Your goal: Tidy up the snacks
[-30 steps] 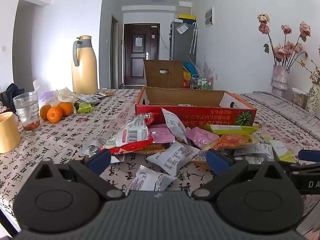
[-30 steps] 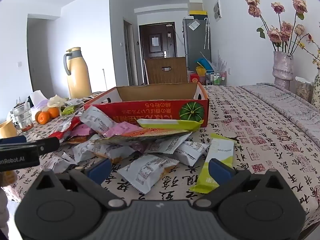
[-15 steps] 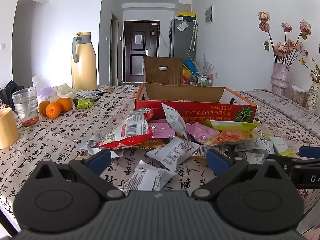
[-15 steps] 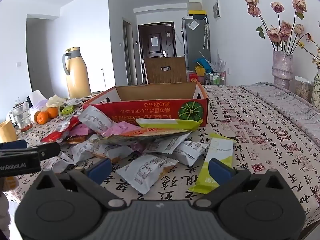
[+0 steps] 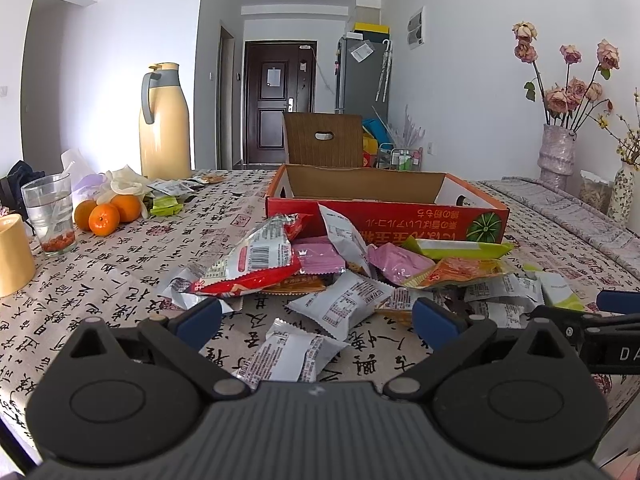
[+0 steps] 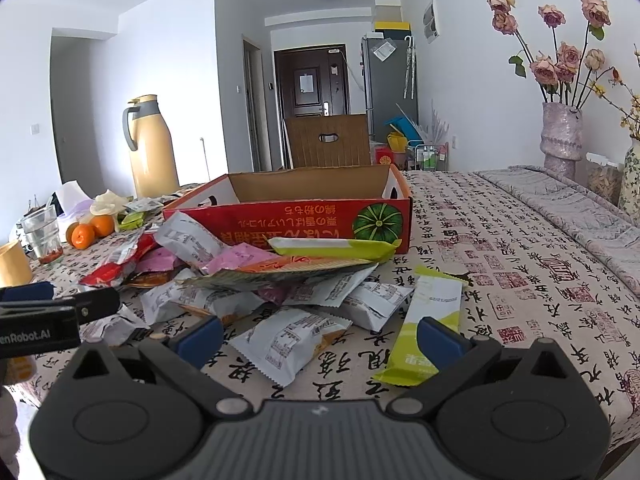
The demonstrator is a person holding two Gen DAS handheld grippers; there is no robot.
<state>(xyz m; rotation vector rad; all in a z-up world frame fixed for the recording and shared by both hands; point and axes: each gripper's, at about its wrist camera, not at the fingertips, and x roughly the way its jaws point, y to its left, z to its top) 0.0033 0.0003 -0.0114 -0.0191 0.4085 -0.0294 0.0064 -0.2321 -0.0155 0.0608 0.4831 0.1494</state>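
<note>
Left wrist view: the left tool (image 5: 316, 322) sits low over the near edge of the counter (image 5: 120, 256) with its blue fingers spread wide and nothing between them. A small white packet (image 5: 294, 354) lies on the cloth right in front of that gap, not touched. Behind it is the snack pile (image 5: 340, 268): a red packet (image 5: 250, 266) with a barcode on top at the left, pink ones in the middle, an orange packet (image 5: 456, 272) and a long green-and-white packet (image 5: 460, 247) toward the right. The pile butts up against the front wall of the red cardboard box (image 5: 384, 218), which looks empty as far as I can see in.

The right tool (image 6: 320, 338) is also wide open and holding nothing. A white packet (image 6: 292, 340) lies between its fingers' line of sight, and a lime green stick packet (image 6: 426, 324) lies flat just beside its right finger, a bit apart from the heap.

Over at the counter's left edge there's a yellow thermos jug (image 5: 164, 122), some oranges (image 5: 108, 212), a glass (image 5: 48, 214) and a yellow cup (image 5: 12, 256). A vase of dried roses (image 6: 560, 132) stands at the far right.
</note>
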